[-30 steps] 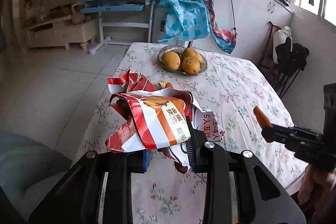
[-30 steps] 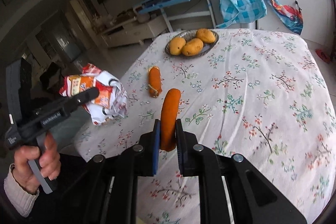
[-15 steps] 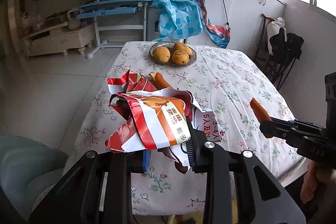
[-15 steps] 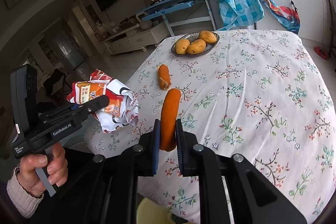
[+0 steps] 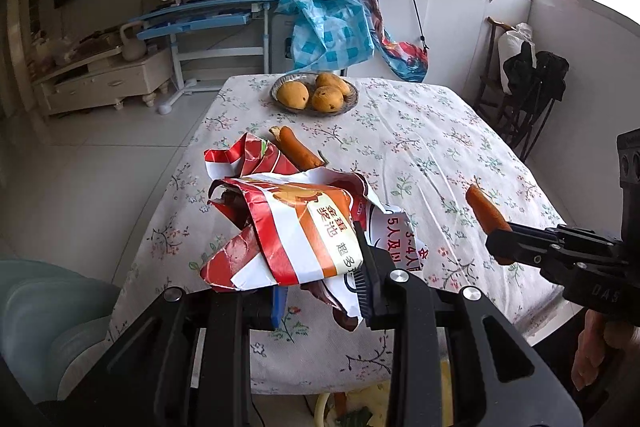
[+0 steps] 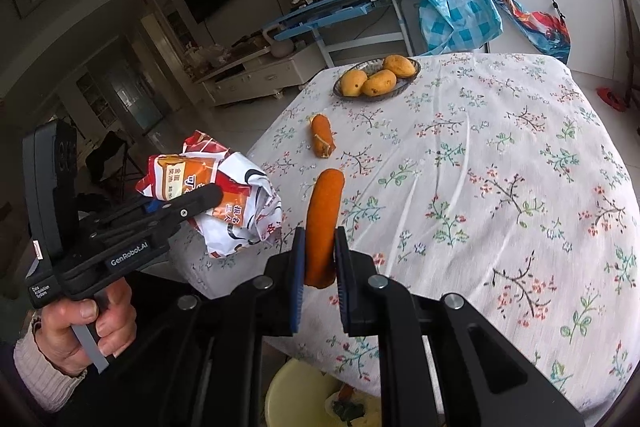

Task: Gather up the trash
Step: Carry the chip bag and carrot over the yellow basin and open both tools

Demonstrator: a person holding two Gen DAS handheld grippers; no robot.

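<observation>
Grippers, both loaded, hang over the near edge of a table draped in a white floral tablecloth (image 6: 500, 155). The left gripper (image 5: 320, 291) is clamped on a crumpled red, orange and white plastic food wrapper (image 5: 296, 227). The right gripper (image 6: 320, 267) has its jaws pressed against an orange carrot-like vegetable piece (image 6: 324, 211), which stands nearly upright.

A pale yellow round bin (image 6: 296, 391) sits on the floor just below the table edge, with some scraps inside. To finish well, I judge each load should be brought squarely over the bin's mouth before the jaws part, the light wrapper held low so it cannot drift.

A second orange vegetable piece (image 6: 322, 135) lies on the cloth. Farther back, a shallow grey dish (image 6: 404, 85) holds three yellow mangoes (image 6: 374, 75).
</observation>
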